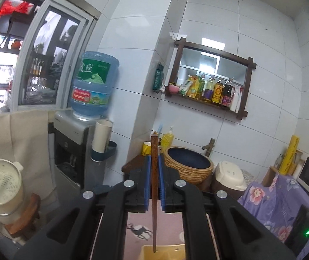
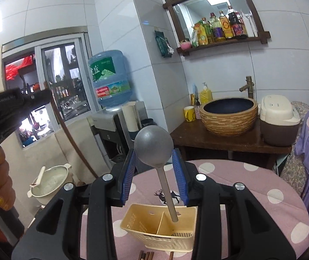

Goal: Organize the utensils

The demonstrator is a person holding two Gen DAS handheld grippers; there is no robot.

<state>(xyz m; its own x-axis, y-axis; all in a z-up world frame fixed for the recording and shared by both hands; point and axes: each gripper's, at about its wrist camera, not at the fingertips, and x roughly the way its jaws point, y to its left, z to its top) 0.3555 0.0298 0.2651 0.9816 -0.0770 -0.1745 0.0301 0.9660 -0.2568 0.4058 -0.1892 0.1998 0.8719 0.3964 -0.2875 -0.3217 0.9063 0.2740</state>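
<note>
Water jug (image 1: 92,85) at 10 o'clock, bottle shelf (image 1: 208,86) at 1 o'clock, wicker basin (image 2: 229,116) and rice cooker (image 2: 279,122) at 3 o'clock.

Utensil holder (image 2: 160,227) on tabletop (image 2: 251,195), below both claws.
Ladle (image 2: 154,147) in right claw (image 2: 154,158), handle end above holder's right compartment; chopstick (image 1: 154,173) upright in left claw (image 1: 154,162), tip over holder; more chopsticks (image 2: 146,255) before holder; basin (image 2: 229,117) behind tabletop.
</note>
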